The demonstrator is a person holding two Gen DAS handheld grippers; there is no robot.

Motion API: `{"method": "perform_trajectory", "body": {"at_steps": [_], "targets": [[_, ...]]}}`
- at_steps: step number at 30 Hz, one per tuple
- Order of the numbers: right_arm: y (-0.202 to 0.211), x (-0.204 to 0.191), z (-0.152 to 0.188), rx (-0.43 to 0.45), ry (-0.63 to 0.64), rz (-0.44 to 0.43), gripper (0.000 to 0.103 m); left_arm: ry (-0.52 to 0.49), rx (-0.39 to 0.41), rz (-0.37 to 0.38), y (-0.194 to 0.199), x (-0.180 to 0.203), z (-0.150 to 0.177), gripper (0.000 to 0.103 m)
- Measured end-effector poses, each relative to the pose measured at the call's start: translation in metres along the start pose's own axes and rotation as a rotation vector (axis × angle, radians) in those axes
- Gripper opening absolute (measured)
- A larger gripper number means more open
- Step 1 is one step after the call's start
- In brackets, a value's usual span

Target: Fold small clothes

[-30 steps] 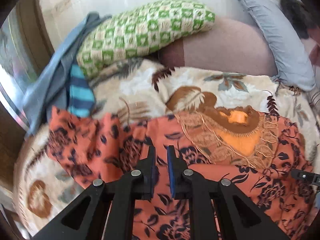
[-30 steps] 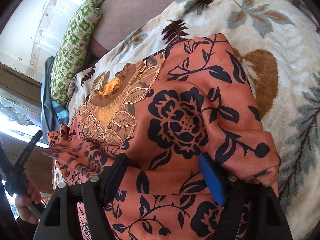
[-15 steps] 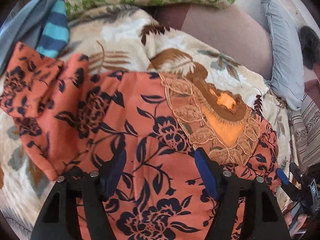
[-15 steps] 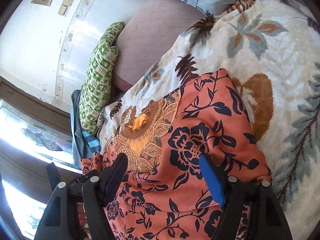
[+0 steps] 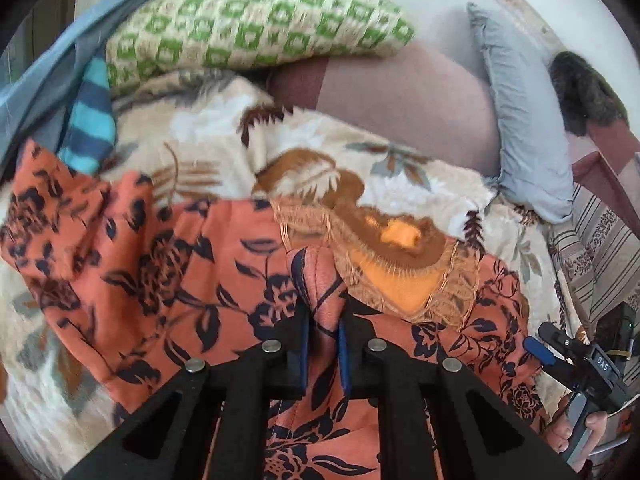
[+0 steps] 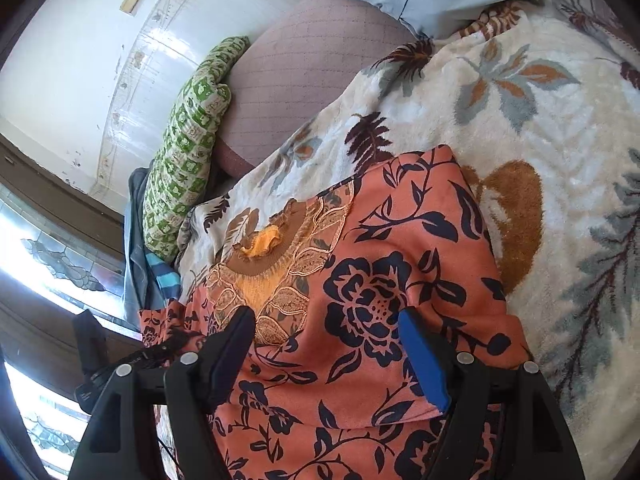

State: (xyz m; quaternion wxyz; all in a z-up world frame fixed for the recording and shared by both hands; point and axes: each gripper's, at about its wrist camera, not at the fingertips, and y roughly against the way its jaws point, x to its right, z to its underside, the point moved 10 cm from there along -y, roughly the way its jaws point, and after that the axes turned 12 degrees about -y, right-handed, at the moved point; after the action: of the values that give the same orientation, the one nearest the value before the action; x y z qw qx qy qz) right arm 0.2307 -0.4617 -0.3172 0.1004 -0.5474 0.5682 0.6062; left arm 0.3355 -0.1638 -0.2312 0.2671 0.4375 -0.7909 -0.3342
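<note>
Currently, per the two wrist views:

Left gripper (image 5: 323, 334): fingers nearly closed, pinching a raised ridge of the orange floral garment (image 5: 180, 264) between the blue pads (image 5: 304, 336). Fabric bunches up out of the gap toward the neckline.

Right gripper (image 6: 332, 344): jaws wide apart, hovering over the garment (image 6: 384, 300). Nothing between the fingers; contact with the cloth under them is unclear. In the left view it sits at lower right (image 5: 560, 350), held by a hand (image 5: 576, 432).

Garment: spread on the floral blanket (image 6: 520, 120), dark flower print, lace-trimmed neckline (image 5: 400, 264) facing the pillows. Right sleeve side is folded over the body, edge at (image 6: 460, 208). Left sleeve end (image 5: 36, 208) lies crumpled near the striped cloth.

Blanket: cream plush with brown and grey leaves (image 5: 320, 152), under the whole garment.

Behind the garment: green-and-cream patterned pillow (image 5: 256, 20), mauve cushion (image 5: 400, 108), pale blue pillow (image 5: 524, 120).

Left side: blue cloth (image 5: 60, 60) and teal-navy striped cloth (image 5: 90, 120), beside the green pillow, touching the sleeve end.
</note>
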Motion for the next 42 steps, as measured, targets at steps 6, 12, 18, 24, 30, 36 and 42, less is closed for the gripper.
{"method": "perform_trajectory", "body": {"at_steps": [6,12,18,24,30,36,42], "targets": [[-0.002,-0.004,0.002,0.008,0.011,-0.008,0.077,-0.038,-0.111,-0.166,-0.004,-0.050,0.001,0.040],[-0.005,-0.006,0.004,0.007,0.026,0.006,0.077,0.118,-0.191,-0.185,-0.015,-0.078,0.047,0.040],[-0.025,-0.002,0.018,-0.083,0.030,0.034,0.077,0.034,-0.197,-0.195,-0.019,-0.060,0.045,0.058],[-0.039,0.000,0.041,-0.121,0.155,0.174,0.077,0.159,-0.250,-0.172,-0.019,-0.088,0.069,0.058],[-0.019,-0.042,0.046,-0.036,0.237,0.020,0.077,0.356,-0.095,-0.244,0.061,-0.173,0.071,0.082],[-0.037,-0.051,0.064,-0.068,0.248,0.036,0.077,0.618,-0.037,-0.218,0.087,-0.259,0.075,0.084],[-0.052,-0.053,0.075,-0.082,0.292,0.059,0.077,0.759,0.034,-0.063,0.056,-0.269,0.058,0.083]]}}
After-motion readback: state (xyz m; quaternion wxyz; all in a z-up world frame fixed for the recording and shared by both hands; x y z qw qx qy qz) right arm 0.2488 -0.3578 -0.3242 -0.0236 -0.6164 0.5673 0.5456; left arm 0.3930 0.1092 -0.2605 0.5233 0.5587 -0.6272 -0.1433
